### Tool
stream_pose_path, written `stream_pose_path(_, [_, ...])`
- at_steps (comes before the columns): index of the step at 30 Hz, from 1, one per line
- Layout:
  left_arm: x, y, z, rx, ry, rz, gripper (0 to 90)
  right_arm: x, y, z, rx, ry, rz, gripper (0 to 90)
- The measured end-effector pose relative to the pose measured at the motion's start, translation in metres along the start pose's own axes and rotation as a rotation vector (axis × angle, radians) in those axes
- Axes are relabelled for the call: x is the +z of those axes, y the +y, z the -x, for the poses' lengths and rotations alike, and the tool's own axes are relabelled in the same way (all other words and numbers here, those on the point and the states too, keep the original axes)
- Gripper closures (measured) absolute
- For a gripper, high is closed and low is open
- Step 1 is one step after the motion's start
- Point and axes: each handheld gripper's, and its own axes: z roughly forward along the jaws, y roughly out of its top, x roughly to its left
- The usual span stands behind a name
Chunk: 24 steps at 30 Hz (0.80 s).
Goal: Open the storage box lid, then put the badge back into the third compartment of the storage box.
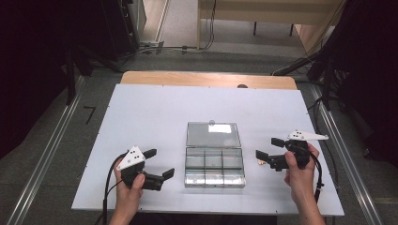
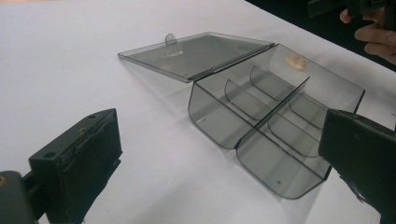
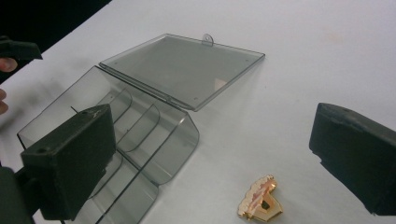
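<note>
A clear smoky plastic box [image 1: 214,164] with several compartments sits open near the middle of the white tabletop, its lid [image 1: 212,134] lying flat behind it. A small gold and pink trinket [image 1: 259,162] lies on the table just right of the box, below my right gripper [image 1: 266,147], whose jaws stand wide open with nothing in them. In the right gripper view the trinket [image 3: 261,203] lies between the jaws, beside the box [image 3: 135,135]. My left gripper [image 1: 160,163] is open and empty to the left of the box [image 2: 261,116].
The white board [image 1: 141,117] lies on a wooden table whose far edge [image 1: 206,78] shows behind it. Metal rails [image 1: 47,154] run along the floor on both sides. Cables trail from both grippers toward the front edge.
</note>
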Motion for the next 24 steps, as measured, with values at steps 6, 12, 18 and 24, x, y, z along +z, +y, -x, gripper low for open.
stream_pose_path(6, [-0.011, -0.007, -0.007, 0.0, 0.011, 0.006, 0.0, -0.002, -0.003, 0.007, 0.013, -0.008, -0.013, 0.0])
stream_pose_path(12, [-0.018, -0.014, -0.016, -0.023, 0.018, 0.011, 0.0, -0.006, -0.005, 0.015, 0.028, -0.033, -0.011, 0.0])
stream_pose_path(18, [-0.027, -0.016, -0.025, -0.04, 0.047, 0.029, 0.0, -0.007, -0.007, 0.018, 0.026, -0.042, -0.021, 0.0])
stream_pose_path(24, [-0.033, -0.024, -0.034, -0.059, 0.073, 0.021, 0.0, -0.004, -0.007, 0.021, 0.034, -0.049, -0.06, 0.0])
